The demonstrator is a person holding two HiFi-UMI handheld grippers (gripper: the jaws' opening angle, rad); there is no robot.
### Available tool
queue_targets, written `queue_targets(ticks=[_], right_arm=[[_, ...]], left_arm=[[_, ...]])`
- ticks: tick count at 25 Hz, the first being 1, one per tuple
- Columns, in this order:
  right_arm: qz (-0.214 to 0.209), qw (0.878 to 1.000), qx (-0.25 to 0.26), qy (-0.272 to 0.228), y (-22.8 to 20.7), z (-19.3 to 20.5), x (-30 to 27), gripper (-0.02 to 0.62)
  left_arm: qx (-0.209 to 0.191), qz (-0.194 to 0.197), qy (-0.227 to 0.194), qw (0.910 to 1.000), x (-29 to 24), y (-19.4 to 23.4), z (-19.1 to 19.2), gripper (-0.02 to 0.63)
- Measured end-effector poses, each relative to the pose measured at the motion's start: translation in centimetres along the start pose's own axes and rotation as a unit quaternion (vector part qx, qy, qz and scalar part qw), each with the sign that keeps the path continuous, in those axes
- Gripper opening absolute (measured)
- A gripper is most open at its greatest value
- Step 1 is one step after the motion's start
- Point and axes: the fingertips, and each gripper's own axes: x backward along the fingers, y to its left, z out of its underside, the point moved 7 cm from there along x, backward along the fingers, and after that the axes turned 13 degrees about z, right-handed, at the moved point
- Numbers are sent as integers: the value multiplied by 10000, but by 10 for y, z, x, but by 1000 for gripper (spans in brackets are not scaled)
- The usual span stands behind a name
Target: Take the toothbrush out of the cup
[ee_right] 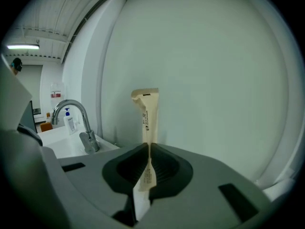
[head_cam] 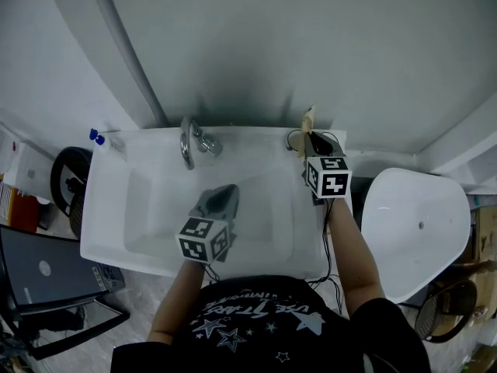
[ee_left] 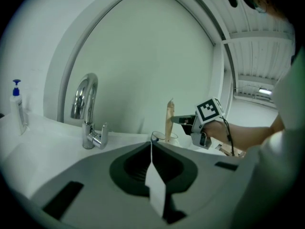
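One pinch: right hand-held gripper (head_cam: pixel 316 141) clamps the toothbrush (ee_right: pixel 146 117) upright for a straight lift from the cup (ee_left: pixel 164 137), sink's (head_cam: pixel 107 202) back-right corner; left hand-held gripper (head_cam: pixel 221 197) closed, empty.

toothbrush (ee_right: pixel 147 116): cased in a beige printed paper sleeve; held upright; clamped between the jaws of the right gripper (ee_right: pixel 148 149); lower end seen at the cup's rim | cup (ee_left: pixel 164 137): clear, upright, set on the rear right corner of the sink (head_cam: pixel 101 208)
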Motion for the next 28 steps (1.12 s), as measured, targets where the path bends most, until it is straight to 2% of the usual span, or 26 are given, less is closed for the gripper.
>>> queue_targets(ticks=[16, 24, 28], right_arm=[[252, 9959, -314, 813, -2, 69, 71, 32], [389, 9825, -578, 1725, -1, 118, 82, 32], [475, 9767, -650, 1988, 0, 131, 83, 30]], left_arm=[[20, 403, 261, 9988, 18, -28, 30, 21], [68, 526, 398, 9978, 21, -35, 42, 21], [90, 557, 441, 9974, 21, -34, 44, 21]])
